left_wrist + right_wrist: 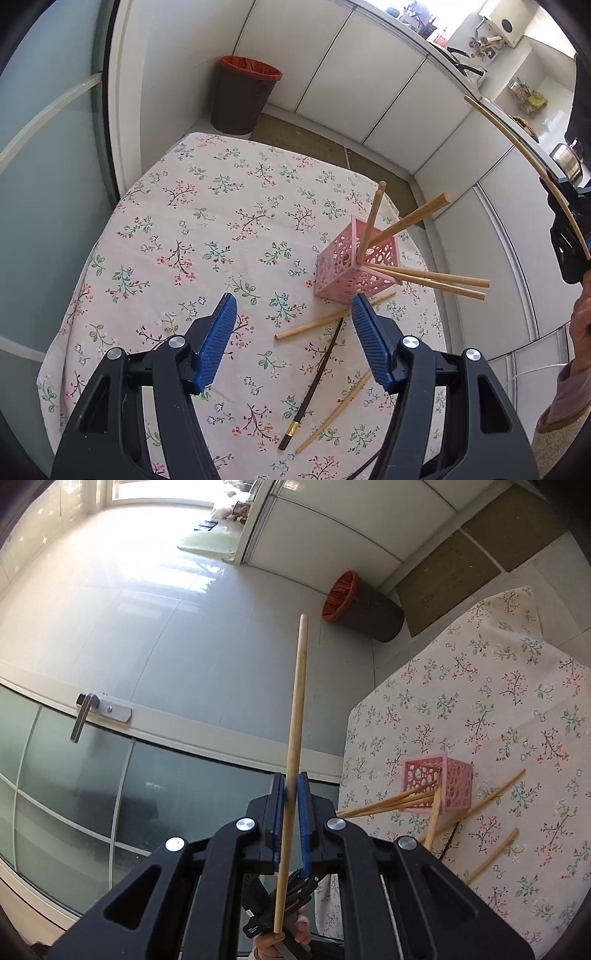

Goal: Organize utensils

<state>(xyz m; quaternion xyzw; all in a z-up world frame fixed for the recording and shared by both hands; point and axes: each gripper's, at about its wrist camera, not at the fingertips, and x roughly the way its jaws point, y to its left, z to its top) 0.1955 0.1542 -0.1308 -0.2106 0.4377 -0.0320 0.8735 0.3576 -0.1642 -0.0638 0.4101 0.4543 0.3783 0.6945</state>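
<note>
The right gripper [291, 794] has its blue fingers [305, 812] clamped on a wooden chopstick [295, 716], which runs from the lower centre of the right wrist view up to the upper centre, clear of the worktop [517, 709]. The left gripper [290, 306] holds nothing; its fingers [218, 332] stand well apart above the floral cloth at the lower centre of the left wrist view. A pink perforated holder [354, 266] stands right of centre in that view, with four chopsticks [424, 277] leaning out of it. Loose on the cloth near the holder lie two wooden chopsticks [314, 326] and a black chopstick [314, 387]. A dark bin [242, 96] with a red liner stands on the floor at upper centre.
</note>
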